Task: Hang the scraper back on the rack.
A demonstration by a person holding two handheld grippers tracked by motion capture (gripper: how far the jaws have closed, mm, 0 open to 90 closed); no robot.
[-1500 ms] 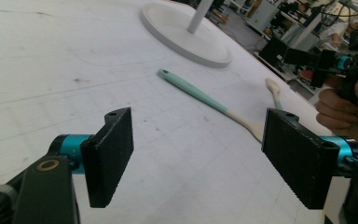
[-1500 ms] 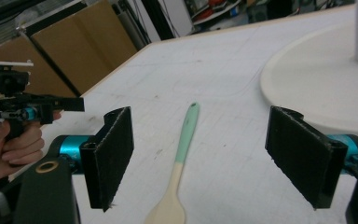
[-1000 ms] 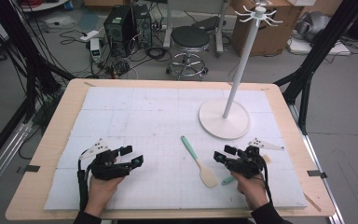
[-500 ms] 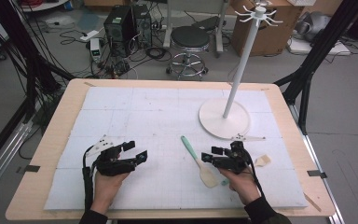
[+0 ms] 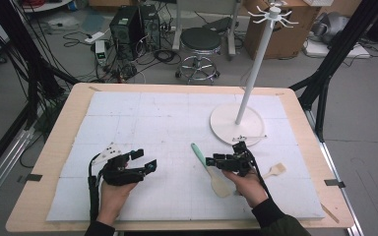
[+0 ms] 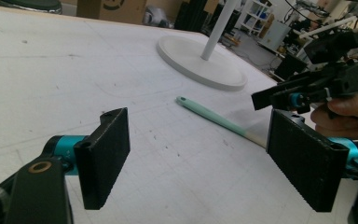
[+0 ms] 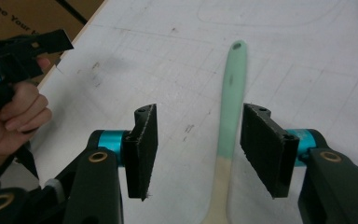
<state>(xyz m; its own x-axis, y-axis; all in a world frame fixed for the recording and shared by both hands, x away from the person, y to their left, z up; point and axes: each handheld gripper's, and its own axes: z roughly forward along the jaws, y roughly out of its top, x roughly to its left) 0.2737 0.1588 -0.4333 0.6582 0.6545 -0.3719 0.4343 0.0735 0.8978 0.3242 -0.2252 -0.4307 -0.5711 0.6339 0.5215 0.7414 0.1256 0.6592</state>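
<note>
Spatula (image 5: 207,167) with mint-green handle and cream blade lies flat on the white surface (image 5: 142,118), near the round base of the white stand (image 5: 237,123). The right gripper (image 5: 216,161) has its jaws on both sides of the handle; they have just been closing but do not press it yet. The left gripper (image 5: 145,160) is well apart, jaws released and holding nothing.
</note>
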